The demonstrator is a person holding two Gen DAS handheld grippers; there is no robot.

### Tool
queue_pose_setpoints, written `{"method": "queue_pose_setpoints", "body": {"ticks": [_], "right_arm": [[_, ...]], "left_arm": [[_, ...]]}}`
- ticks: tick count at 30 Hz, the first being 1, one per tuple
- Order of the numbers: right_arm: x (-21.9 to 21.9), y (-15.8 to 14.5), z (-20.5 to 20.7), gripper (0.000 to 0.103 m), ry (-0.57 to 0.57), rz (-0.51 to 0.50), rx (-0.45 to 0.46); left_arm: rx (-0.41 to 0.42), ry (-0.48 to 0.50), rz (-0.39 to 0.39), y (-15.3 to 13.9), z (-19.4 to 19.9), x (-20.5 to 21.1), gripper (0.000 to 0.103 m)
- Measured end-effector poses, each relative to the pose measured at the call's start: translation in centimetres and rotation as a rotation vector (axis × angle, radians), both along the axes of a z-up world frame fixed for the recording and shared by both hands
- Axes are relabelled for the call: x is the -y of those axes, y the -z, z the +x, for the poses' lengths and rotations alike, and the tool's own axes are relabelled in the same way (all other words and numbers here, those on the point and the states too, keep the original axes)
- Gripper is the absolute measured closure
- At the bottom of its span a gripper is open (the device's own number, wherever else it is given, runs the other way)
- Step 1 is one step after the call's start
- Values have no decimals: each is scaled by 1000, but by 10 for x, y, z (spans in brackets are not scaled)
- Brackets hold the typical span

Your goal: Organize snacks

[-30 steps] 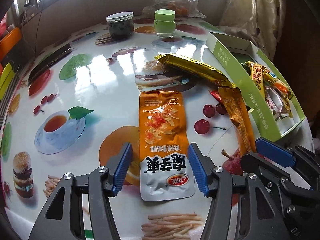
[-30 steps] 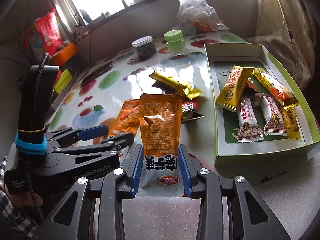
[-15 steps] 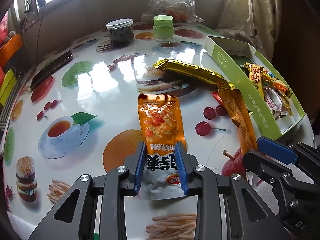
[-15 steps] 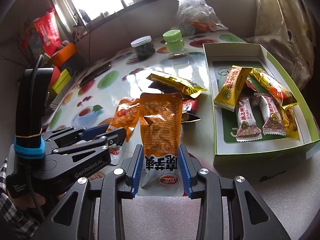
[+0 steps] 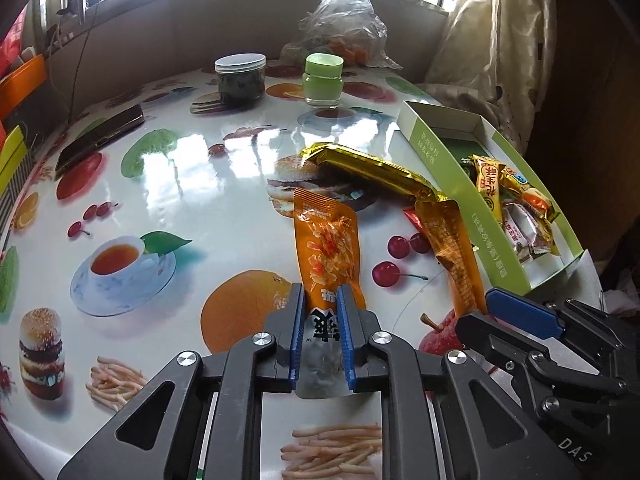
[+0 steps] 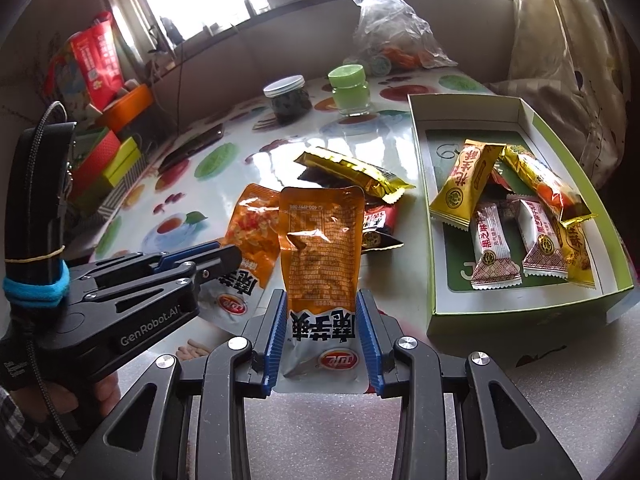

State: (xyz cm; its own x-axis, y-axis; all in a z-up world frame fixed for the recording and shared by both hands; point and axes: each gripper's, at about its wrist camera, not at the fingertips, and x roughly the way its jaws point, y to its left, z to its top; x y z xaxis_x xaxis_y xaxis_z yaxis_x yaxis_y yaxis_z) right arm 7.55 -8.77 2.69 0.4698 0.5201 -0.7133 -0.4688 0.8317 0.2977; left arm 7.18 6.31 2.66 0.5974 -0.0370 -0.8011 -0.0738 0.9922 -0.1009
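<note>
**Two orange packets pinched, box part filled**

The open green box (image 6: 568, 308) sits at the right side of the table (image 5: 168, 208), and it serves as my marker for everything else. Inside it lie several wrapped snack bars: two yellow ones (image 6: 466, 184) leaning across each other toward the far end, and two pink-and-white ones (image 6: 490, 248) side by side nearer the front wall. Well beyond the box's far left corner stand a dark jar with a white lid (image 6: 287, 98) and a green-capped jar (image 6: 349, 90), the second closer to the box. Behind them a clear plastic bag (image 6: 394, 26) holds something I cannot make out.

Just left of the box, on the table, lies a gold-wrapped bar (image 6: 352, 174), with a small red and black packet (image 6: 378, 226) beside it.

The right gripper (image 6: 323, 340) is tipped downward, left of the box's near corner, its blue pads pressed on the silver end of an orange snack packet (image 6: 320, 240) that stands up from them. Further left of the box, the left gripper (image 5: 320, 336) also slopes down toward the table, nearly pressed together and pinching the silver end of a second orange packet (image 5: 328, 252), which is crumpled between the pads. A hand (image 6: 80, 404) in a checked sleeve grips its handle.
</note>
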Motion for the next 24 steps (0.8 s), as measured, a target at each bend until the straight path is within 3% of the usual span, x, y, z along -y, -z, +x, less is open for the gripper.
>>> {"method": "queue_pose_setpoints", "body": {"ticks": [24], "right_arm": [[9, -25, 3, 70, 26, 12, 66]], "left_arm": [[101, 35, -18, -43, -2, 11, 90]]}}
